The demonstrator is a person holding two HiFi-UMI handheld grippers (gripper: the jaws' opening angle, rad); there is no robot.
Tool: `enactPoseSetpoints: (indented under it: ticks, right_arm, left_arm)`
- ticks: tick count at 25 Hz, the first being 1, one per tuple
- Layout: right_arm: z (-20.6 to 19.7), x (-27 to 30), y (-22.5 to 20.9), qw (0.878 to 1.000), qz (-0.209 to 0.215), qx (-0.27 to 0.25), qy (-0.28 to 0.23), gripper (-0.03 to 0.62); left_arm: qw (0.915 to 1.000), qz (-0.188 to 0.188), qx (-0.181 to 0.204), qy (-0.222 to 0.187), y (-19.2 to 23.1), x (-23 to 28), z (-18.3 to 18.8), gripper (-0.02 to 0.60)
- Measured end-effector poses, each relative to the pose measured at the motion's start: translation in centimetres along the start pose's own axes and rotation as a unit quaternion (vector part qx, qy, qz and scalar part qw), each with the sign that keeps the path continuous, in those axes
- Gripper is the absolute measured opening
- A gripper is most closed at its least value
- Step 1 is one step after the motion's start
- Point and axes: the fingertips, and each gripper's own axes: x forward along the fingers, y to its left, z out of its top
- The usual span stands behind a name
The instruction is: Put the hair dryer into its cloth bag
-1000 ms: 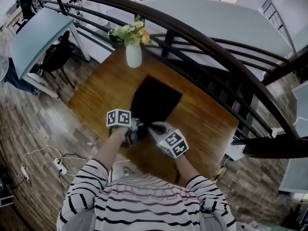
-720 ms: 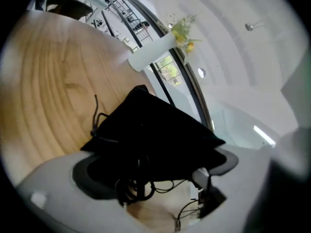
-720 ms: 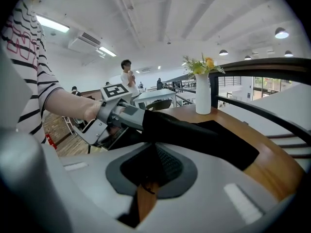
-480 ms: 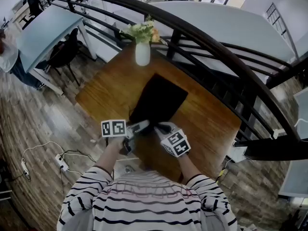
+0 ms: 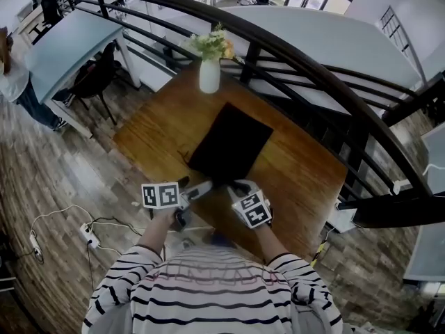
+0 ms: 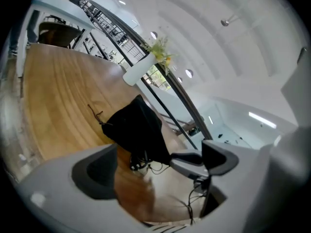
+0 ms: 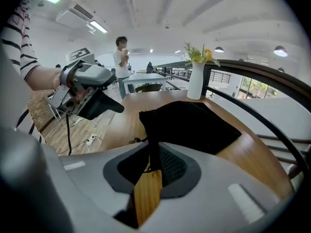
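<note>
Left gripper (image 6: 158, 164) gapes wide, empty, now drawn back off the one black bag (image 5: 229, 141) just ahead; right gripper (image 7: 153, 166) narrow, jaws just opening, bag edge between them; one vase (image 5: 209, 75) beyond

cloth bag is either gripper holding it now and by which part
Left gripper holds nothing. Right gripper: jaws have just been opening, near edge of the cloth bag between them, apparently unclamped.
</note>
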Motion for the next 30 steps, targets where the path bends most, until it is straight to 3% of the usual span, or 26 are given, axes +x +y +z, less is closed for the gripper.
enactPoseSetpoints:
  ticks: [6, 12, 18, 21, 25, 30]
  right_arm:
    - [-0.2, -1.7, 1.8, 0.999, -0.026, 0.023, -0.016, 0.083]
    - [1.1, -4.2, 3.3, 0.994, -0.056, 0.057, -0.068, 0.061]
    - [2.5, -8.4, 6.0, 0.982, -0.089, 0.089, -0.141, 0.004]
    - [1.9, -11.1, 7.1, 0.976, -0.093, 0.098, -0.169, 0.001]
    - [2.7, -12.8, 8.3, 0.970, -0.091, 0.108, -0.198, 0.000]
    - [3.7, -14.2, 10.4, 0.964, -0.090, 0.107, -0.226, 0.000]
  left_arm:
    - [0.9978, 0.010, 0.065, -0.006, -1.3, -2.8, -0.9, 0.537]
    - [0.9844, 0.026, 0.166, -0.053, -2.9, -5.9, -0.1, 0.514]
    - [0.9729, 0.034, 0.216, -0.076, -4.1, -10.0, -1.6, 0.416]
    - [0.9674, 0.041, 0.235, -0.085, -5.4, -11.4, -3.5, 0.356]
    - [0.9624, 0.050, 0.247, -0.101, -5.5, -13.4, -4.1, 0.212]
    - [0.9539, 0.064, 0.265, -0.126, -5.2, -16.3, -4.5, 0.135]
